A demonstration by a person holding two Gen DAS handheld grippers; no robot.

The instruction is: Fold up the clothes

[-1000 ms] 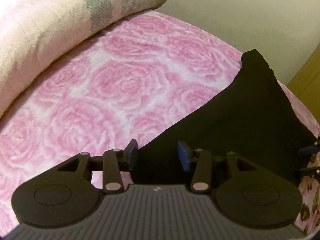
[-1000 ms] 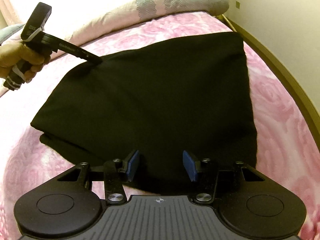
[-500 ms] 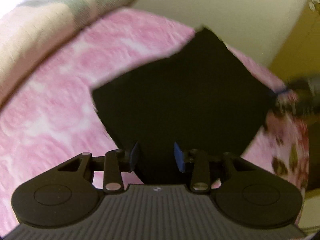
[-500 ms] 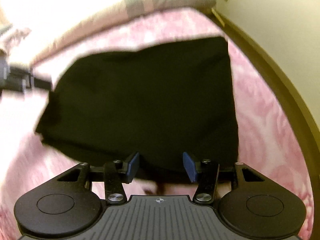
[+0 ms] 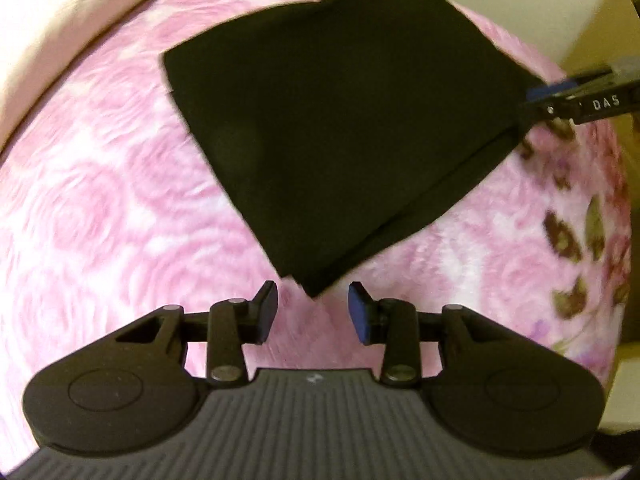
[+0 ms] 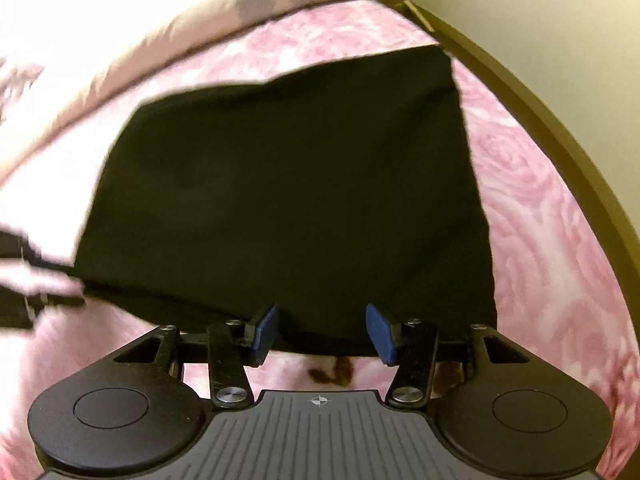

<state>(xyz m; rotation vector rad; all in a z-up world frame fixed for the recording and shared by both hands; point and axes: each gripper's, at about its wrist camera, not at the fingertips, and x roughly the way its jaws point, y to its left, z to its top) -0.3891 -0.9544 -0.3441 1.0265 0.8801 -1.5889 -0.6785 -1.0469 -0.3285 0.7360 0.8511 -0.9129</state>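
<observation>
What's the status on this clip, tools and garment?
Left tool open, empty, just short of garment corner. Right tool open over near edge. Black garment folded flat on pink rose bedspread. Nothing in the way.

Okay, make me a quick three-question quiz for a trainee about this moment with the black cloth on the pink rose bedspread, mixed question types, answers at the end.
1. True or false: the left gripper is clamped on the black garment.
2. Multiple choice: the garment lies on A) a wooden table, B) a pink rose-patterned bedspread, C) a grey carpet.
3. Short answer: in the right wrist view, is the right gripper open or shut?

Key:
1. False. Its blue pads stand apart, with the garment's nearest corner just ahead of them.
2. B.
3. Open; its fingertips are spread at the garment's near edge, with no cloth visibly pinched.
</observation>
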